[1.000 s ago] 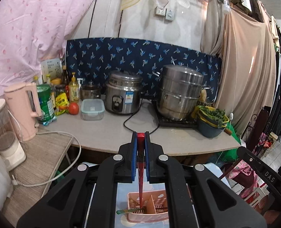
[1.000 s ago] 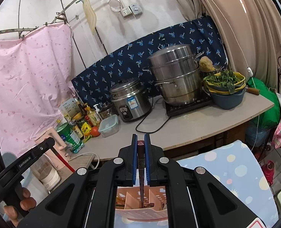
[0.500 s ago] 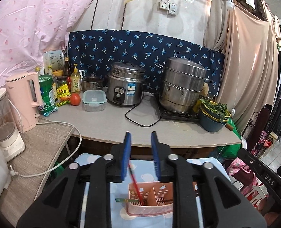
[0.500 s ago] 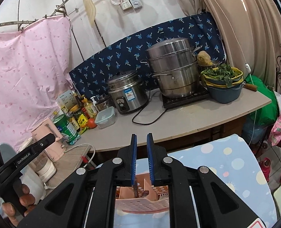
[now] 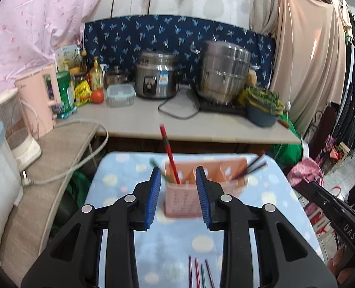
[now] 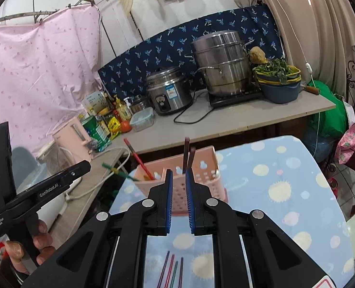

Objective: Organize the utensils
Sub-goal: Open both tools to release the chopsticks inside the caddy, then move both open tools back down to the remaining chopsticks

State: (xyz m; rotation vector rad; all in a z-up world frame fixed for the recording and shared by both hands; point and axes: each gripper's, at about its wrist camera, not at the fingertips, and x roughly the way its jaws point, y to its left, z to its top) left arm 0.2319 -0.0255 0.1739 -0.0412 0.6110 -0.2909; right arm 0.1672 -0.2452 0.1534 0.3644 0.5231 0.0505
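1. Chopsticks, thin coloured sticks (image 5: 199, 272), lie side by side on the spotted blue cloth (image 5: 261, 216), near me; others already stand in the pink perforated plastic caddy (image 5: 184, 199).
2. My left gripper (image 5: 177, 192) is spread wide and empty; my right gripper (image 6: 178, 200) is parted slightly, empty.
3. They look light, stiff, slick; I judge a mid-shaft pinch best.

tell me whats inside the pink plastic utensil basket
The pink perforated plastic basket holds a red chopstick and a green one leaning at its left end, and two dark chopsticks further right. Their lower ends and the basket floor are hidden by its walls.
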